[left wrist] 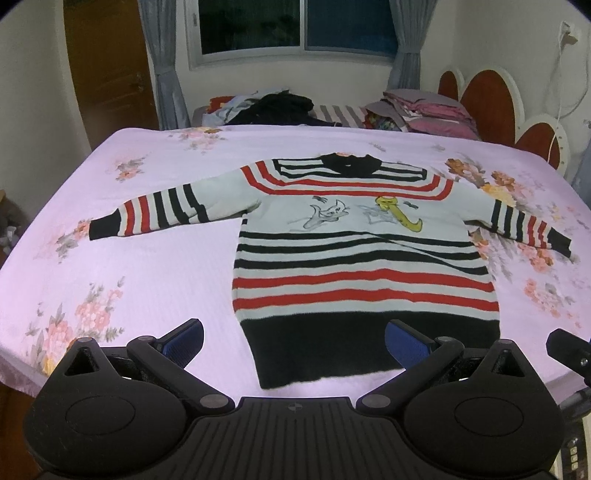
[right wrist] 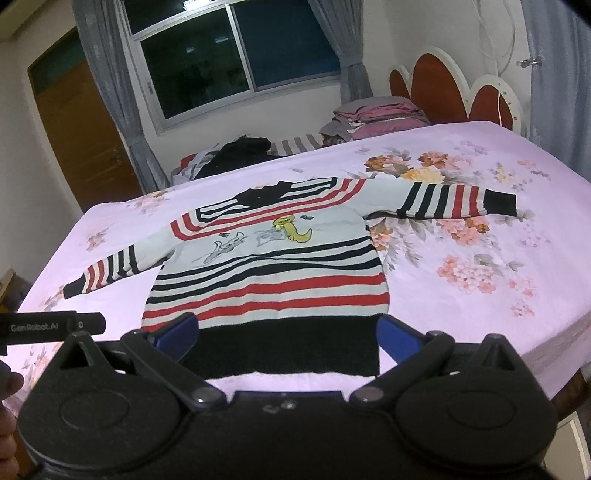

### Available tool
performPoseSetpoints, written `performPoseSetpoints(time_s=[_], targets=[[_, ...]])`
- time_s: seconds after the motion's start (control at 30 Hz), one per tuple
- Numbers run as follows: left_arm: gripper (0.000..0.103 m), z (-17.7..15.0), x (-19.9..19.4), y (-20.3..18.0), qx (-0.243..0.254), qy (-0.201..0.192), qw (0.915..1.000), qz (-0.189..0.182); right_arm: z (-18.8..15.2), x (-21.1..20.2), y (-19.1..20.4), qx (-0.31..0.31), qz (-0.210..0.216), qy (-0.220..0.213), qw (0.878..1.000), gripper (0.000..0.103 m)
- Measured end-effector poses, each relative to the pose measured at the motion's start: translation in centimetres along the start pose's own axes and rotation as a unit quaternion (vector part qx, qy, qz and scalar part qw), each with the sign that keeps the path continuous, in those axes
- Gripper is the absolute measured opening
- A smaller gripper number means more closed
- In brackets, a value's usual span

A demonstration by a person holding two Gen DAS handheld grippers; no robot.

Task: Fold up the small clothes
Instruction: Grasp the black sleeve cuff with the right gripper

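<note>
A small striped sweater point(left wrist: 354, 254) in white, red and black with cartoon prints lies flat, face up, on the pink floral bed sheet point(left wrist: 147, 280), both sleeves spread out. It also shows in the right wrist view point(right wrist: 273, 277). My left gripper point(left wrist: 293, 343) is open and empty, hovering above the sweater's black hem near the bed's front edge. My right gripper point(right wrist: 288, 336) is open and empty, also just above the black hem point(right wrist: 284, 350). The right gripper's body point(left wrist: 569, 354) shows at the right edge of the left wrist view, and the left gripper's body point(right wrist: 51, 326) at the left of the right wrist view.
A pile of dark and mixed clothes point(left wrist: 273, 107) and folded pink and grey bedding point(left wrist: 424, 110) lie at the far side of the bed. A red and white headboard point(left wrist: 491, 99) stands at right. A window with grey curtains point(left wrist: 295, 29) and a wooden door point(left wrist: 110, 74) are behind.
</note>
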State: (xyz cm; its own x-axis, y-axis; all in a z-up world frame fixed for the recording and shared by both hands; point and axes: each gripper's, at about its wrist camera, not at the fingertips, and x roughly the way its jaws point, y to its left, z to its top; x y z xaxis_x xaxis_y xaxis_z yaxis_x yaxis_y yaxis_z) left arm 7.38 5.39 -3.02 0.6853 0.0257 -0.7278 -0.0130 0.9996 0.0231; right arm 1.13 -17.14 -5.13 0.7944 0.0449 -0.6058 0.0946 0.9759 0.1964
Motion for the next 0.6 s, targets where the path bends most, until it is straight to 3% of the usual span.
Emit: performPoseSetpoints(time_s=[0.6], targets=[[0.103, 7.5, 8.9, 3.1, 0.038, -0.002, 0.9986, -0.038, 4.4, 7.9, 1.7, 0.043, -0.057, -0.011, 0.997, 0.103]])
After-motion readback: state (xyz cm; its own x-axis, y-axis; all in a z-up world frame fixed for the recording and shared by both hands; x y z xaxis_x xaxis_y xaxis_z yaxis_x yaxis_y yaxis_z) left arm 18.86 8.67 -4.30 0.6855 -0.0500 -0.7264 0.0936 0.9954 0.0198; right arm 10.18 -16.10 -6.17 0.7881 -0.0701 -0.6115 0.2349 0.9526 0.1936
